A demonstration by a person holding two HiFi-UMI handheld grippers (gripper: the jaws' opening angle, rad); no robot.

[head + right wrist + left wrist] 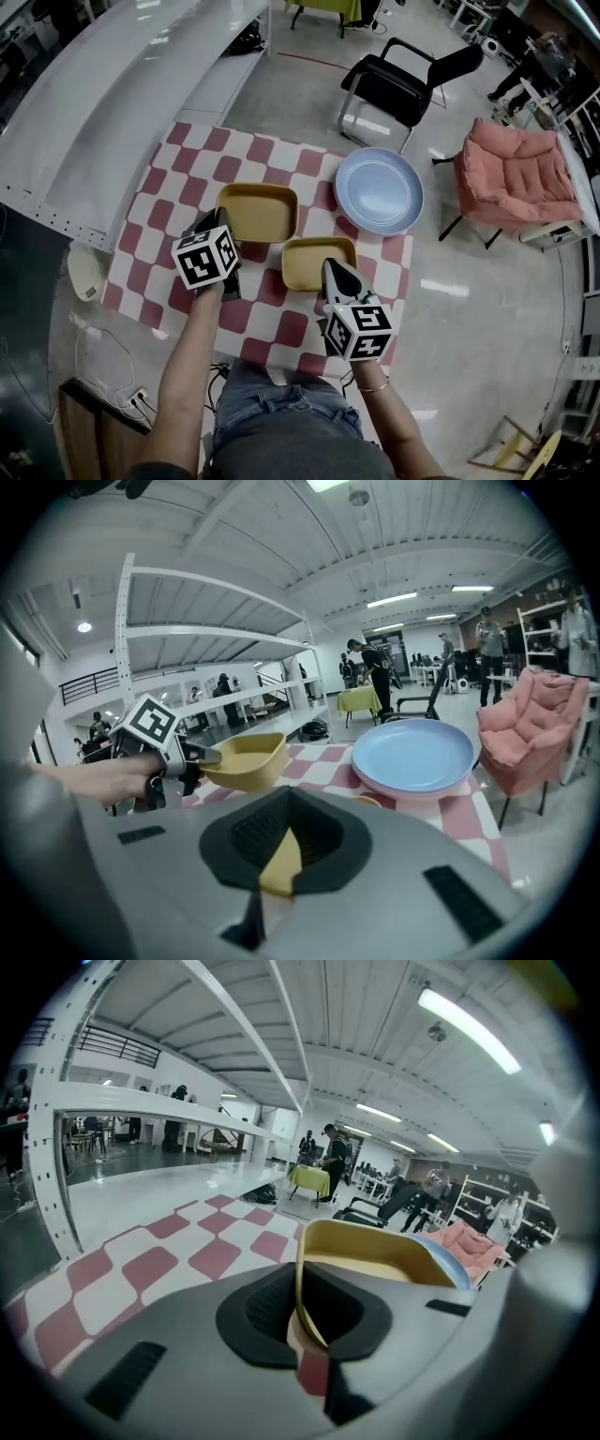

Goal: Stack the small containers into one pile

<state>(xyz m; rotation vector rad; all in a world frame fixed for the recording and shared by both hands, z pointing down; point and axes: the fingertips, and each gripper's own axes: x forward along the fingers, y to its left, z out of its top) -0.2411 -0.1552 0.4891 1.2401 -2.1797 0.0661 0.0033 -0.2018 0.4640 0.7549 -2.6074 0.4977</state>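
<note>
**Two tongs, two tubs: the stacking begins**

A table (159, 187) in red-and-white check fills the middle of the scene, with a blue plate (379, 190) lying at its far right corner. Left of the plate is the larger yellow container (258, 212). The left gripper (217, 225) has it clamped by the near left rim, and the right gripper view shows it raised off the cloth and slightly tilted. Just nearer and to its right is the smaller yellow container (319, 263), its near rim pinched between the closed jaws of the right gripper (332, 272). The two containers are close together but apart, neither yet inside the other. The step in hand looks to be the pick-up that comes before stacking. The next move probably calls for bringing one container squarely over the other, level and with corners matched. It would then be lowered to nest before either pair of jaws lets go. The smaller container would likely sit inside the larger.
</note>
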